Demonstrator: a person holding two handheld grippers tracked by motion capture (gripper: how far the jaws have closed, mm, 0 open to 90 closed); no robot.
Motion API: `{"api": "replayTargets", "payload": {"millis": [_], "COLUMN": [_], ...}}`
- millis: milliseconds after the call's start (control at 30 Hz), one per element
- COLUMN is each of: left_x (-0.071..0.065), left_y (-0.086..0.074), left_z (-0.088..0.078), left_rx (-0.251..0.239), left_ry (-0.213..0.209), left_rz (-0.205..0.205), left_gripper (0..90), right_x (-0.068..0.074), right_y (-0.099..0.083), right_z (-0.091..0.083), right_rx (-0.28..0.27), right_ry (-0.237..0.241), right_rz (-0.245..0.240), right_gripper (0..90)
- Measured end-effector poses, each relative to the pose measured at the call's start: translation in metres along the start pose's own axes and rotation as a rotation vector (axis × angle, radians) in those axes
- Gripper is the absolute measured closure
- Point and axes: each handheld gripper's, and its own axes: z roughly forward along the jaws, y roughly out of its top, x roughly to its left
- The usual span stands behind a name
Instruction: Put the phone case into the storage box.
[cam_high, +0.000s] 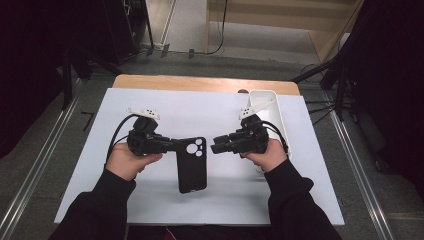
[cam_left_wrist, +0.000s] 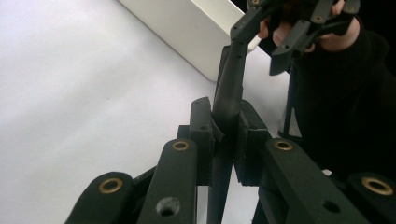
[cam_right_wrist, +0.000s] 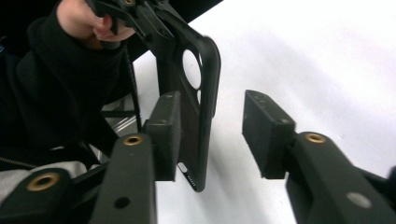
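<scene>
Phone case, black and empty, hangs above a white table, pinched by its edge in the left gripper, whose jaws are clamped tight on the rim. Opposite it the right gripper stands apart from the case in the high view, its jaws parted with a clear gap; its own view shows one pad close beside the back of the case near the round camera cutout, the other pad well off it, so it grips nothing. Both hands hold the tools near the middle of the table, sleeves coming in from the near edge. Behind the right hand lies a long white tray along the table's far right side. The step in hand looks like a handover or release, with the case left to the left gripper alone. Next move would call for keeping that pinch firm while carrying the case toward the tray or setting it flat on the table
</scene>
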Motion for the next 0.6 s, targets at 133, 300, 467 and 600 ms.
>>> {"api": "replayTargets", "payload": {"millis": [133,300,467,600], "left_x": [-0.002,-0.002,0.0,0.001], "left_y": [0.001,0.002,0.002,0.001], "left_z": [-0.003,-0.008,-0.011,-0.012], "left_rx": [0.004,-0.008,-0.023,-0.024], "left_ry": [0.026,0.054,0.1,0.133], "left_rz": [-0.008,-0.021,-0.042,-0.05], "left_gripper": [79.5,79.5,79.5,79.5], "right_x": [0.002,0.002,0.005,0.007], "right_y": [-0.005,-0.01,-0.015,-0.018], "right_z": [0.0,0.001,0.004,0.008], "right_rx": [-0.021,-0.054,-0.077,-0.082], "right_ry": [-0.05,-0.103,-0.172,-0.2], "right_rz": [0.017,0.071,0.076,0.077], "right_gripper": [46.4,39.7,33.8,31.1]}}
